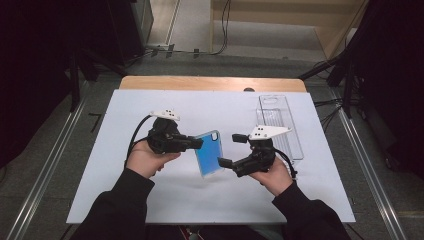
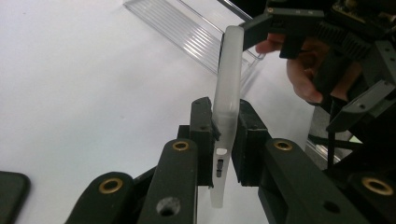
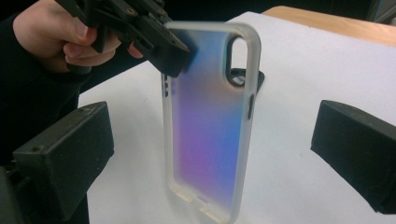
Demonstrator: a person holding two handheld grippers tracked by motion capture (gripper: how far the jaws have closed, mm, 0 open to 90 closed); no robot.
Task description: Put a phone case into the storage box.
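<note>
L gripper (image 2: 227, 140) jaws clamp phone case (image 3: 212, 116) edge, R gripper (image 3: 210, 154) jaws wide, case betw.

Frosted blue-purple phone case (image 1: 209, 152), upright on edge above white table (image 1: 150, 105).

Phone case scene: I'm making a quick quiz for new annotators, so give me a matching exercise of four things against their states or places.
Things:
1. phone case
2. left gripper
3. right gripper
4. clear plastic tray

States or places:
A. open, jaws spread to either side of the case without touching it
B. lying on the white sheet at the person's right, beyond the right gripper
C. shut on the frosted edge near the camera cutout
D. held up on edge, blue to purple back

Pairs: 1-D, 2-C, 3-A, 4-B
</note>
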